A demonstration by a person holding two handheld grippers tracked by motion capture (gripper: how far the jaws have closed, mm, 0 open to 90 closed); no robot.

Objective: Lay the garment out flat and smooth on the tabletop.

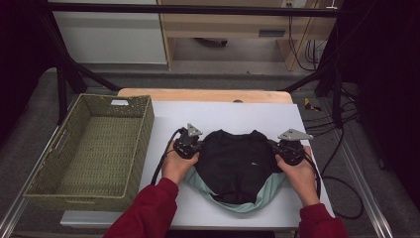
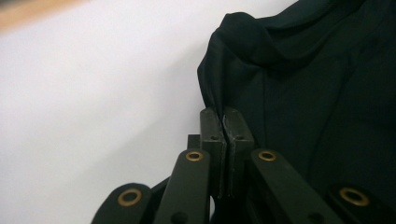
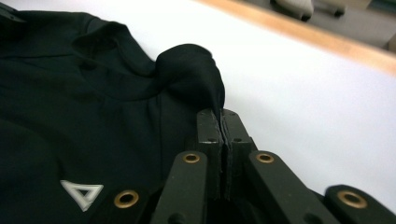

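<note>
**A:** What do my jaws have right now?

**B:** I see the left gripper (image 2: 224, 122) clamped tight, with a pinch of black cloth caught between the pads at the edge of the black shirt (image 2: 299, 93). The right gripper (image 3: 222, 122) is the same: jaws pressed together on a bunched fold at the opposite edge of the shirt (image 3: 93, 107).

**A:** And where does the shirt sit?

**B:** From the high view it lies on the white sheet (image 1: 228, 114) in the middle of the table, between my left gripper (image 1: 189, 144) and my right gripper (image 1: 289, 148), with a pale green garment (image 1: 270, 191) showing beneath its near edge. The black shirt (image 1: 237, 166) looks already partly folded into a rounded bundle, though I can't tell how many folds are in it

**A:** So how far along am I?

**B:** I judge both grips are secured, so the pick-up is done. What remains, I think, is lifting or folding it further and moving it; the woven basket (image 1: 133, 148) to the left has nothing in it, so that may be where it goes
</note>
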